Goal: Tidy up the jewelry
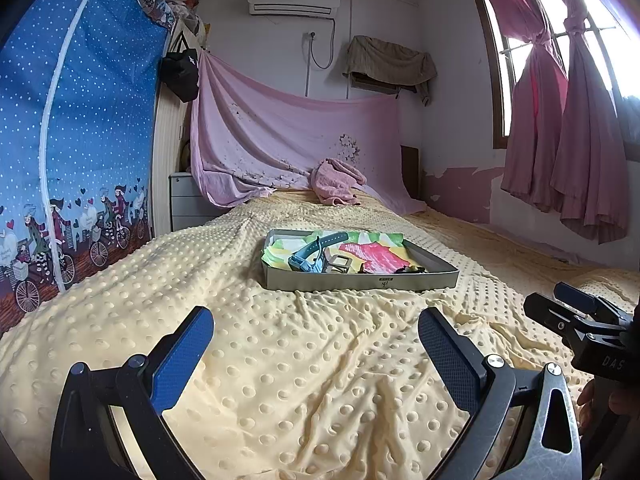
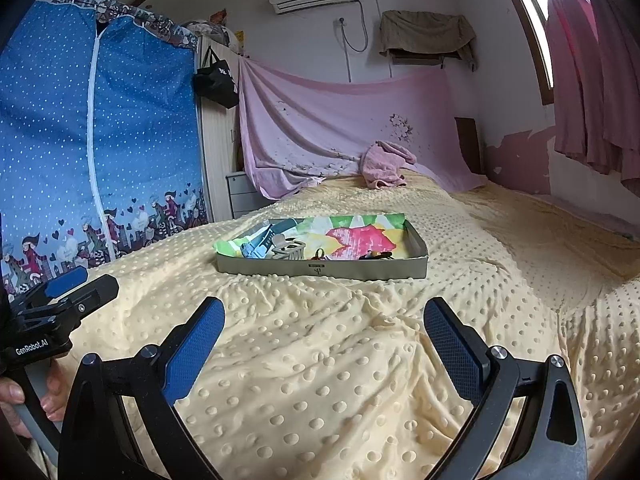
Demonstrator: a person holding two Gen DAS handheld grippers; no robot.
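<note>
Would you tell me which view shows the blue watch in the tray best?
The left wrist view: the blue watch shows its strap curving up inside the tray. The right wrist view shows it smaller, at the tray's left end.

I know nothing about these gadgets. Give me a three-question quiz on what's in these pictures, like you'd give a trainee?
1. True or false: the left gripper is clamped on the blue watch.
2. Multiple choice: the shallow grey box sits on
A. a wooden floor
B. the yellow dotted blanket
C. a windowsill
3. Fill in: the right gripper has its jaws ____.

Key
1. False: its jaws stand wide apart over the blanket, well short of the box.
2. B.
3. Open, with nothing between them.
</note>
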